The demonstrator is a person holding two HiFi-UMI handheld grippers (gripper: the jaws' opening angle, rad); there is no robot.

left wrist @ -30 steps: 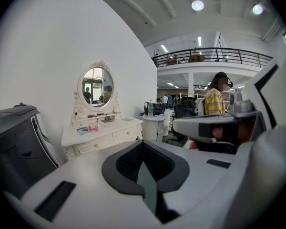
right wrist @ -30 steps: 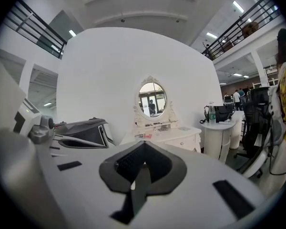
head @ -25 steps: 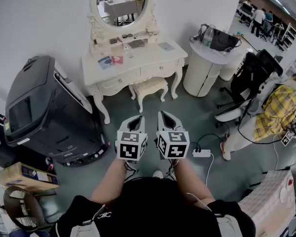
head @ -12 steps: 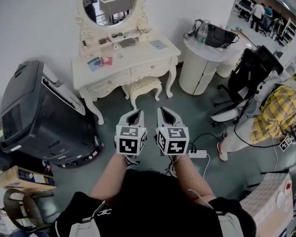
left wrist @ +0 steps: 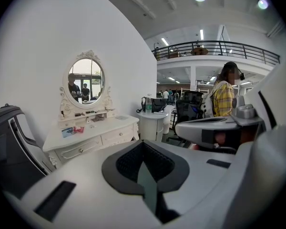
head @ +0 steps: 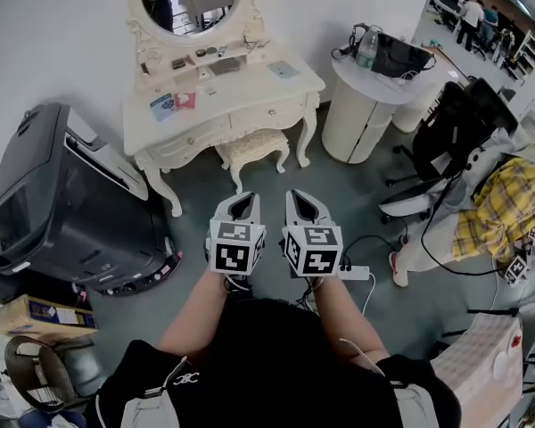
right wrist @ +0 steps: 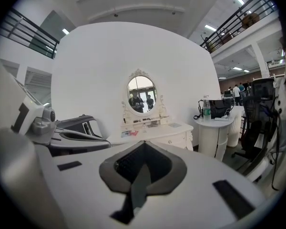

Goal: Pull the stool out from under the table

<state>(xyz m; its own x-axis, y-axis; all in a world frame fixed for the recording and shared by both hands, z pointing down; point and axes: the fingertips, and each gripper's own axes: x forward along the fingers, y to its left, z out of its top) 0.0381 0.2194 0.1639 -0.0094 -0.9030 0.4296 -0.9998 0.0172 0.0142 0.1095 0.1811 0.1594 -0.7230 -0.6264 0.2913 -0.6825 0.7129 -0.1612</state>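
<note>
A cream cushioned stool (head: 251, 146) stands tucked between the legs of the white dressing table (head: 281, 82), under its drawers. My left gripper (head: 242, 202) and right gripper (head: 300, 201) hang side by side over the grey floor, a short way in front of the stool and touching nothing. Both point toward it. In each gripper view the jaws meet along a closed seam with nothing between them: left gripper (left wrist: 143, 145), right gripper (right wrist: 143, 145). The table shows beyond them, dressing table (left wrist: 93, 130), dressing table (right wrist: 155, 129); the stool is hidden behind the gripper bodies there.
A large black machine (head: 62, 203) stands left of the table. A round white stand (head: 361, 105) with a bottle and bag is at its right. A black office chair (head: 446, 136) and a person in a yellow plaid shirt (head: 499, 212) are further right. A power strip (head: 355, 273) lies on the floor.
The dressing table and stool have slid up and left in the head view as the camera moved. Both grippers stay side by side and shut.
</note>
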